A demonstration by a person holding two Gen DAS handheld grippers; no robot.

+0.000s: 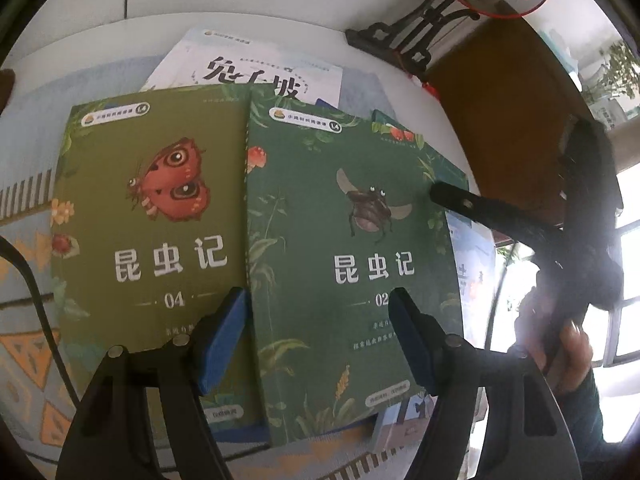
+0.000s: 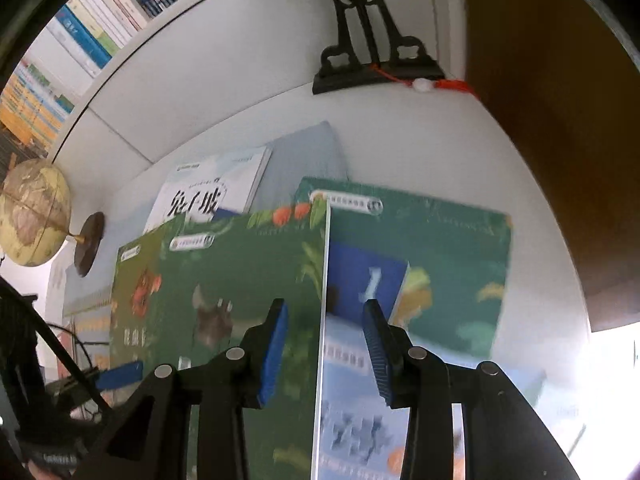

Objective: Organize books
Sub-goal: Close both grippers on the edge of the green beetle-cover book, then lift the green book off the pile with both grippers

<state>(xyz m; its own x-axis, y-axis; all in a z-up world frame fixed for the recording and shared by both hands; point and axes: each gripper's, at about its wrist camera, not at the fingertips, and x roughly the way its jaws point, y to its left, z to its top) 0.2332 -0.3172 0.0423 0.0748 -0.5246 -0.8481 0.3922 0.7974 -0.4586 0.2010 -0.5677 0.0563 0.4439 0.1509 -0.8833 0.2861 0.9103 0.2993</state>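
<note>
Firstly, in the left wrist view, the left gripper (image 1: 318, 332) is hovering over two green books with its blue pads standing well apart and nothing between them. The olive book numbered 04 (image 1: 152, 220), bearing a moth, is lying on the left, and the dark green book numbered 02 (image 1: 352, 240), bearing a beetle, is lying just beside it on the right, their long edges touching; both are resting over a patterned mat (image 1: 24, 240). A white book (image 1: 256, 68) is showing behind their far edges. A black finger (image 1: 472, 205) of the right gripper (image 1: 440, 194) is reaching across the right edge of the dark green book, and a hand (image 1: 568, 344) is holding that tool. Next, in the right wrist view, the right gripper is straddling the pale right edge of the dark green book, its pads standing partly apart with a gap showing on each side of that edge. Another green book (image 2: 440, 240) and a blue book (image 2: 368, 276) are lying beyond that edge on the white tabletop (image 2: 420, 140). A globe (image 2: 32, 212) is standing near the left edge, and a black ornament stand (image 2: 372, 60) is standing at the far edge.
</note>
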